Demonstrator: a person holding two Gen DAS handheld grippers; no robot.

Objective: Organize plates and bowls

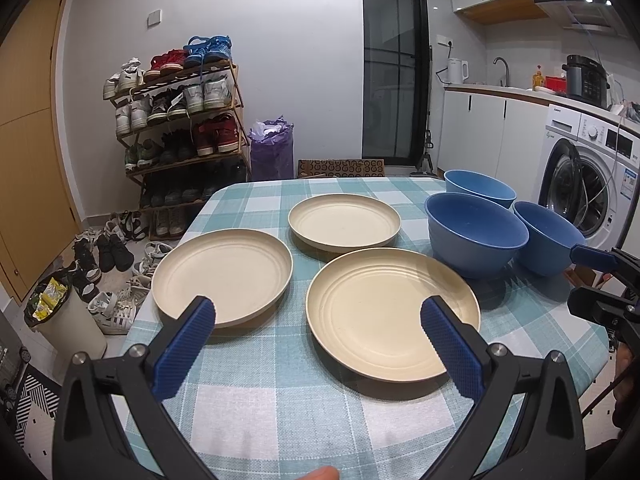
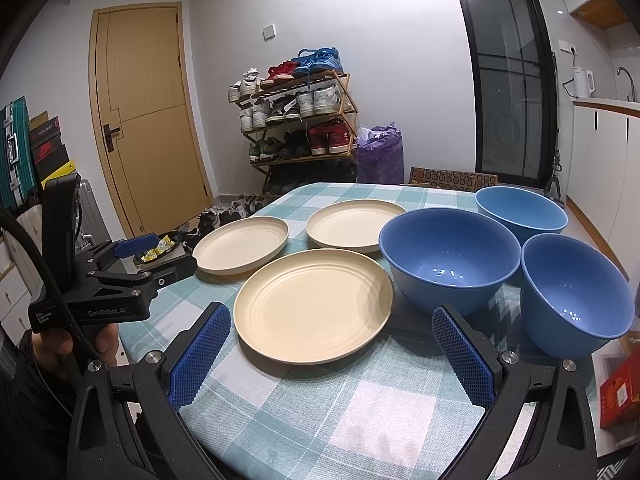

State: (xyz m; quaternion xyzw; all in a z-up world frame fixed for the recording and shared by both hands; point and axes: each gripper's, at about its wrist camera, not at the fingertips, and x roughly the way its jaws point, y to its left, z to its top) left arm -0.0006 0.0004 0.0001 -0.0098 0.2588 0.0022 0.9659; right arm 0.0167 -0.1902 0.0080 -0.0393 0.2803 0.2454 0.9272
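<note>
Three cream plates lie apart on the checked tablecloth [image 1: 280, 400]: a near plate [image 1: 392, 312] [image 2: 314, 308], a left plate [image 1: 222, 276] [image 2: 242, 244] and a far plate [image 1: 344, 222] [image 2: 352, 224]. Three blue bowls stand upright to their right: a middle bowl [image 1: 476, 232] [image 2: 448, 256], a far bowl [image 1: 480, 188] [image 2: 520, 210] and a right bowl [image 1: 548, 236] [image 2: 576, 288]. My left gripper [image 1: 320, 320] is open and empty above the table's near edge, in front of the near and left plates. My right gripper [image 2: 332, 332] is open and empty, in front of the near plate and middle bowl.
A shoe rack [image 1: 180, 120] and loose shoes [image 1: 112, 256] stand beyond the table's left. A bin [image 1: 68, 316] sits by the left edge. A washing machine [image 1: 584, 184] and counter are on the right. The other gripper shows at each view's side [image 1: 608, 280] [image 2: 112, 276].
</note>
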